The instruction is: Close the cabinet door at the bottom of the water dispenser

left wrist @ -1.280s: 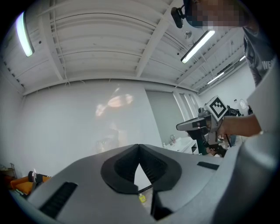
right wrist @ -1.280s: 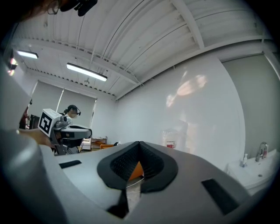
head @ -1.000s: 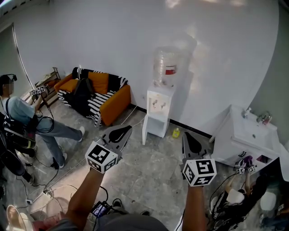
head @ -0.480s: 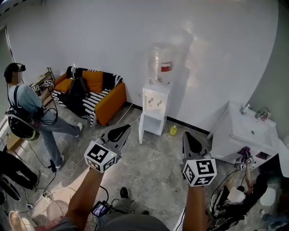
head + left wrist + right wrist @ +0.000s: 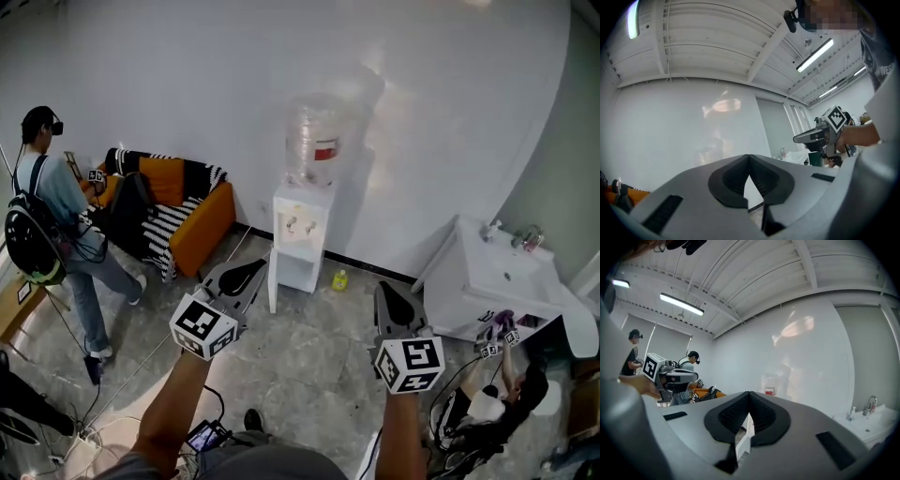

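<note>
Standing well apart from the water dispenser (image 5: 302, 217), you have the approach to make first. It sits against the white wall with a clear bottle (image 5: 314, 141) on top. The cabinet door (image 5: 272, 279) at its base hangs swung out on the side toward the sofa (image 5: 183, 202), nearly edge-on to you, and the compartment behind it is open.

Left gripper (image 5: 251, 272): jaws drawn together, tips meeting, nothing between them. Right gripper (image 5: 387, 289): the same, tips meeting, empty. Both are held out ahead of you, neither near the door.

Judgement: the step in hand is closing in on the unit. No grasp is needed. Joined jaws make a blunt pusher, so leave them as they are. The left gripper lies on the door's side and is probably the natural one to use. Get low, set the tips on the door's outer face near its free edge, away from the hinge, and sweep it across the opening until flush. The hinge is too small to make out from here, so confirm it up close.

Watch: the yellow bottle (image 5: 340, 280) on the floor just beside the base, on the far side from the door. Ease off at the end, since a hard shove may rock the unit.
</note>
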